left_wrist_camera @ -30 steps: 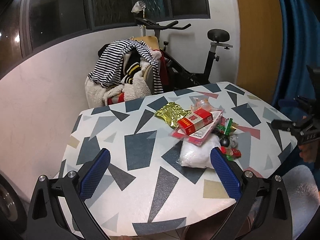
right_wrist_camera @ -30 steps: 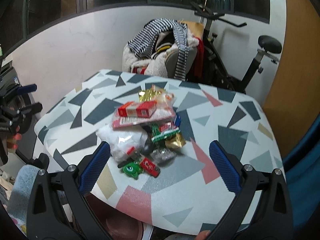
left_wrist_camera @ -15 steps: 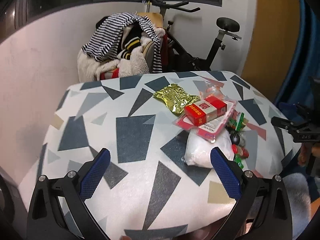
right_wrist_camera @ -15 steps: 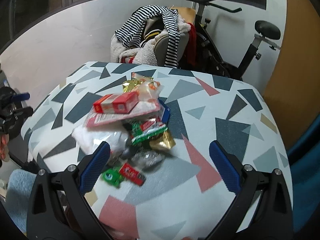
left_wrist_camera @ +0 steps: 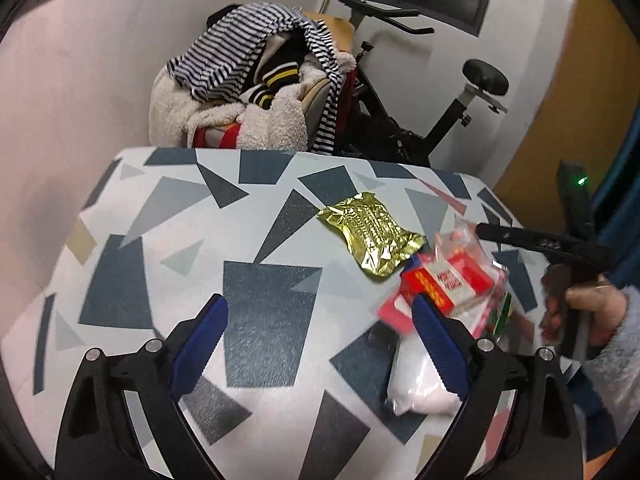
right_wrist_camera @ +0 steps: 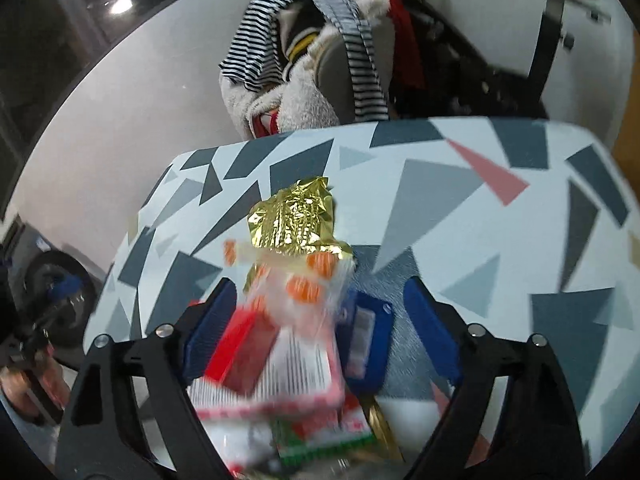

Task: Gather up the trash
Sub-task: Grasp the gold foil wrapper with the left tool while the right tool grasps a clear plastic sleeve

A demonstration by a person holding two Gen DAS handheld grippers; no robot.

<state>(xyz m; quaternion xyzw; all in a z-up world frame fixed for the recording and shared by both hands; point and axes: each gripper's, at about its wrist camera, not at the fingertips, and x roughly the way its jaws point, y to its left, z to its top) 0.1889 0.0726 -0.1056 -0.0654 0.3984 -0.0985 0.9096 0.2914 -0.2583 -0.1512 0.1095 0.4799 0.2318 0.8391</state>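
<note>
Trash pile [right_wrist_camera: 296, 344] between closing jaws

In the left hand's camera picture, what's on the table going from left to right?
Bare patterned table → gold foil wrapper → red box on the trash pile → the other hand with its tool.

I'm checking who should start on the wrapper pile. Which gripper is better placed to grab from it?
Probably the right gripper: its closing jaws already straddle the red box and clear wrappers atop the pile. The left gripper, also closing, frames mostly bare table, with the pile off by its right finger.
</note>
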